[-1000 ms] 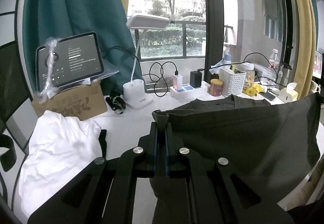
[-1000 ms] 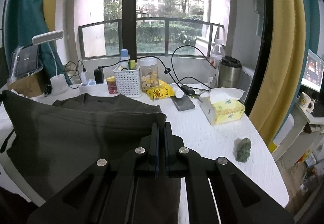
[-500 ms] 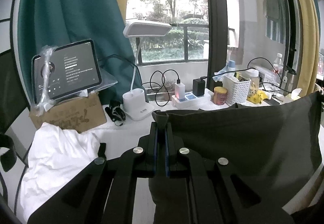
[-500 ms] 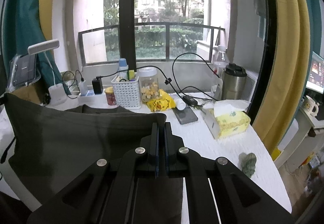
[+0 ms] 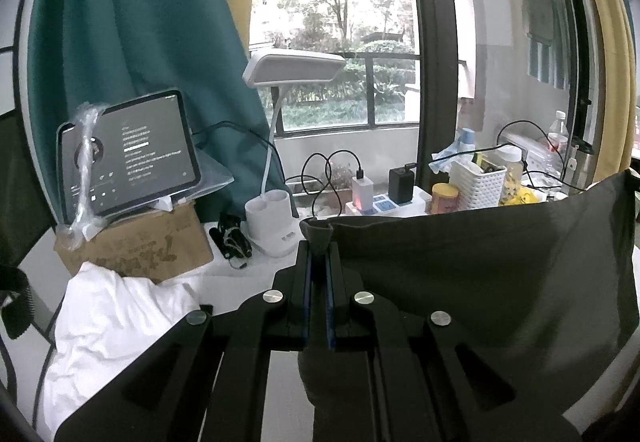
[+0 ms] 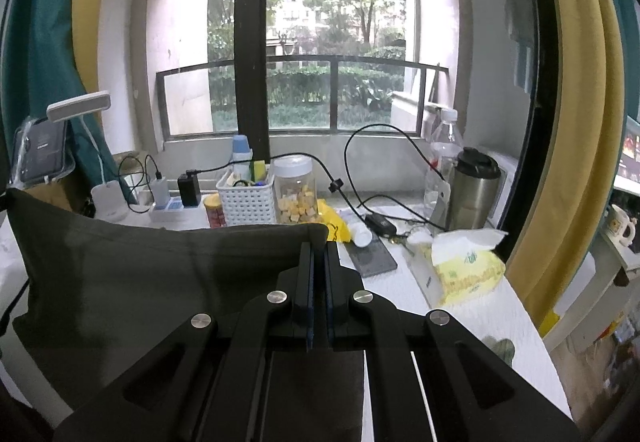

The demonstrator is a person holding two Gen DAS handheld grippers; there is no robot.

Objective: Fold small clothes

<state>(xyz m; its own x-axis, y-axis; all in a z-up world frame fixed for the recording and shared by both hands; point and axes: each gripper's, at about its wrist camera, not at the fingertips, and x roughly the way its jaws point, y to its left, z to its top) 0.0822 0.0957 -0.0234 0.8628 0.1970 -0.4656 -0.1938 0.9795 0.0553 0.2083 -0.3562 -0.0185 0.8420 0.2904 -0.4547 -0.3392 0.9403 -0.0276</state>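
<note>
Left wrist view: the left gripper (image 5: 319, 254) points forward and a little downward over the desk (image 5: 256, 278). Its fingers (image 5: 306, 274) are clenched on one upper corner of the dark grey garment (image 5: 480, 274); a small bunch of cloth pokes out above the tips. The garment hangs as a taut sheet running off to the right, its top edge roughly level, its far corner at the right edge of the frame. A crumpled white garment (image 5: 112, 314) lies on the desk at lower left, just in front of a cardboard box (image 5: 136, 246) carrying a tablet (image 5: 128, 154). A white desk lamp (image 5: 276, 226) stands beyond the gripper.

Right wrist view: the right gripper (image 6: 317, 254) has the same slightly downward pitch. Its fingers (image 6: 330, 274) are pinched on the garment's other upper corner (image 6: 160, 270); the cloth spreads left, lifted in front of the clutter. A tissue box (image 6: 460, 266) and a phone (image 6: 372, 258) lie on the desk to the right, clear of the cloth.
</note>
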